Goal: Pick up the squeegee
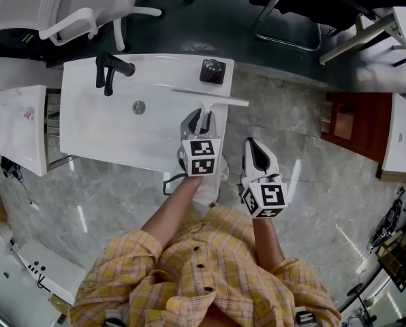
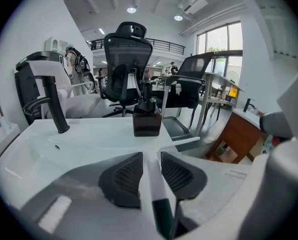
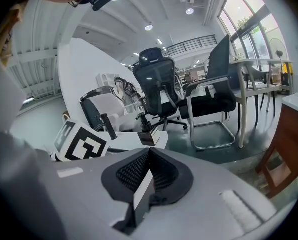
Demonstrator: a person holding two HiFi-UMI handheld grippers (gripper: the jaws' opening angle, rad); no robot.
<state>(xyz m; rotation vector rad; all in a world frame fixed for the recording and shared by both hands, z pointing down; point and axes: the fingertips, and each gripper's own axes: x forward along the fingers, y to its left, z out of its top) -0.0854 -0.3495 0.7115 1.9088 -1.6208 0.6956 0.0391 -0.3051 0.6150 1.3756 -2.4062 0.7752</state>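
Observation:
The white squeegee (image 1: 210, 99) lies on the right part of the white sink counter (image 1: 101, 131), blade across the far side, handle toward me. My left gripper (image 1: 201, 120) hangs over that handle. In the left gripper view the squeegee handle (image 2: 157, 186), white with a dark green end, runs between the two black pads (image 2: 124, 176) with a thin gap on each side, so the left gripper (image 2: 150, 163) stands open around it. My right gripper (image 1: 255, 146) hovers over the floor to the right of the counter, shut with nothing in it, and its pads (image 3: 139, 171) meet at the tip.
A black faucet (image 1: 110, 68) stands at the counter's back left, a drain (image 1: 139, 106) in the basin, and a dark soap dispenser (image 1: 212, 71) at the back right, just beyond the squeegee blade. Office chairs (image 1: 60, 9) stand behind the counter. A brown cabinet (image 1: 353, 125) is at the right.

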